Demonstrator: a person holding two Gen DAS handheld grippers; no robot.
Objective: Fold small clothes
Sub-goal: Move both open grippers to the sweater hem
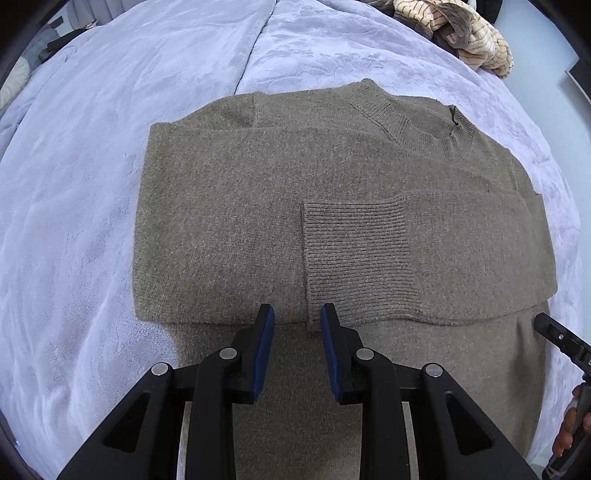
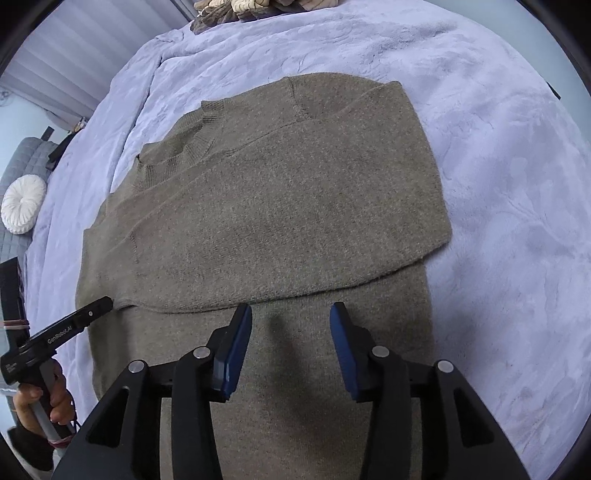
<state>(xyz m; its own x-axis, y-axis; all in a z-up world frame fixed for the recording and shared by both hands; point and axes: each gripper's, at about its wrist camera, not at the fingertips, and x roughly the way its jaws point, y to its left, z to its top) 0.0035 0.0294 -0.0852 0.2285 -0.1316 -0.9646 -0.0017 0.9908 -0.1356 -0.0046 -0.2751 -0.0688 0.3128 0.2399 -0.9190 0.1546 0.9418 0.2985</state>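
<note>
A grey-brown knit sweater [image 1: 258, 206] lies flat on a lavender blanket [image 1: 92, 184], collar [image 1: 417, 122] at the far side. Both sleeves are folded across the chest, and one ribbed cuff [image 1: 354, 254] lies on top near the middle. My left gripper [image 1: 297, 314] hovers over the sleeves' lower edge, beside that cuff's corner, jaws narrowly apart with nothing between them. My right gripper [image 2: 291, 314] stands open above the sweater's [image 2: 277, 206] lower body, just below the folded sleeve's edge, and holds nothing. The left gripper's fingers [image 2: 85, 314] show at the sweater's left side.
A pile of striped cream and brown clothes [image 1: 461, 33] sits at the far edge of the bed. A round white cushion [image 2: 22, 208] lies on a grey seat off the bed's left side. A hand [image 2: 40, 398] grips the left tool's handle.
</note>
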